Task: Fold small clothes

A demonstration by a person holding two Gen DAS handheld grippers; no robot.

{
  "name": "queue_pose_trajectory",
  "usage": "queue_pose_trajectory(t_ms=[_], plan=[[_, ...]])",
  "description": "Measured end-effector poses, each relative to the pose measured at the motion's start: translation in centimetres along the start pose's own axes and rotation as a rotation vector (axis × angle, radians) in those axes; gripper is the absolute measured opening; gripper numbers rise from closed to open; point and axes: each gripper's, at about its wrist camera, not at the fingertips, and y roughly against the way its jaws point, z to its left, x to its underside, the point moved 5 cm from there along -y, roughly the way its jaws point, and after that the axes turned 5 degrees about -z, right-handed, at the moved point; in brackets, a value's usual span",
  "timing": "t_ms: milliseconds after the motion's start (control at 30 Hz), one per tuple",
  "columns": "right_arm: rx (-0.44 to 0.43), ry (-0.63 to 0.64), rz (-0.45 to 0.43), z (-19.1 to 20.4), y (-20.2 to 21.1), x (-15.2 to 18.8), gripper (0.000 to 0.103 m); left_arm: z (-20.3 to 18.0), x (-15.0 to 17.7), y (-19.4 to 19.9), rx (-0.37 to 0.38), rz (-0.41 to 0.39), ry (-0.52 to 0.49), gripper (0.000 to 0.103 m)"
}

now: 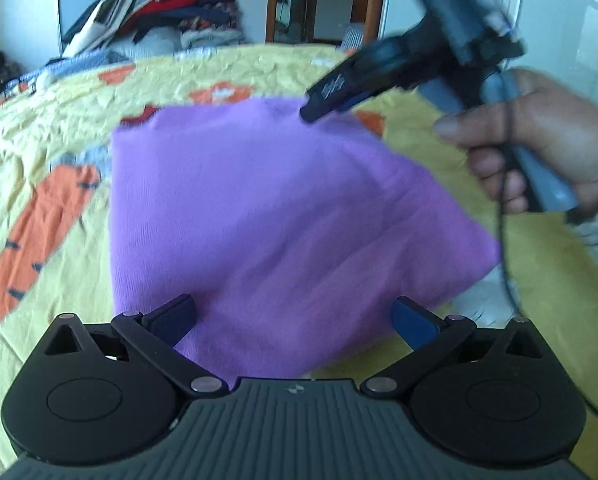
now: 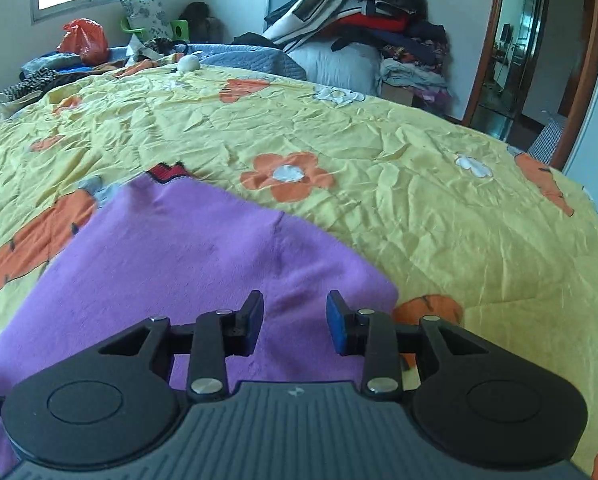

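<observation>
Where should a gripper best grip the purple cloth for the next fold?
Probably the purple cloth at its near right corner, approached low from the right gripper side: the cloth lies flat on the yellow bedspread, and that corner points outward.

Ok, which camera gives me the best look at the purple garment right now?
The left wrist view: the purple garment fills mid-frame with nearly its whole outline visible on the yellow bedspread. The right wrist view shows only part of it, its near portion hidden behind the right gripper.
</observation>
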Motion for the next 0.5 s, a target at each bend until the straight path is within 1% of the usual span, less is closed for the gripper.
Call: queue_pose_trajectory(t_ms=[67, 133, 167, 200, 233, 267, 300, 333, 400, 433, 467, 500], plan=[[-0.01, 0.006, 0.007, 0.6, 0.4, 0.8, 0.037, 0.0, 0.5, -0.1, -0.008, -0.015, -0.019, 0.103], [-0.044, 0.028, 0.009, 1.7, 1.0, 2.3, 0.038, -0.2, 0.8, -0.2, -0.018, -0.015, -0.046, 0.103], [-0.035, 0.06, 0.003, 2.1, 1.2, 3.4, 0.043, -0.1, 0.8, -0.2, -0.018, -0.017, -0.04, 0.103], [-0.011, 0.096, -0.031, 2.2, 1.6, 4.1, 0.049, 0.0, 0.8, -0.2, -0.012, -0.017, -0.031, 0.103], [0.006, 0.101, -0.052, 1.8, 1.8, 4.6, 0.06, 0.1, 0.8, -0.1, -0.006, -0.016, -0.023, 0.103], [-0.004, 0.054, -0.047, 0.9, 2.0, 4.7, 0.063, 0.2, 0.8, 0.0, -0.003, -0.011, -0.02, 0.103], [-0.021, 0.003, -0.037, 0.1, 2.5, 4.7, 0.063, 0.2, 0.8, 0.3, -0.002, -0.005, -0.015, 0.103], [-0.02, -0.012, -0.041, -0.3, 3.4, 4.7, 0.063, 0.4, 0.7, 0.8, 0.0, -0.004, -0.002, 0.103], [-0.006, 0.011, -0.091, 0.0, 6.3, 5.1, 0.063, 1.0, 0.7, 2.0, 0.002, -0.024, 0.025, 0.103], [-0.034, 0.009, -0.109, 0.5, 7.6, 5.5, 0.063, 1.6, 0.6, 2.6, -0.001, -0.041, 0.048, 0.103], [-0.083, 0.017, -0.13, 1.3, 8.9, 6.1, 0.063, 2.3, 0.7, 3.1, 0.005, -0.059, 0.086, 0.103], [-0.108, 0.045, -0.141, 2.2, 10.0, 6.8, 0.063, 2.9, 0.7, 3.5, 0.014, -0.069, 0.127, 0.103]])
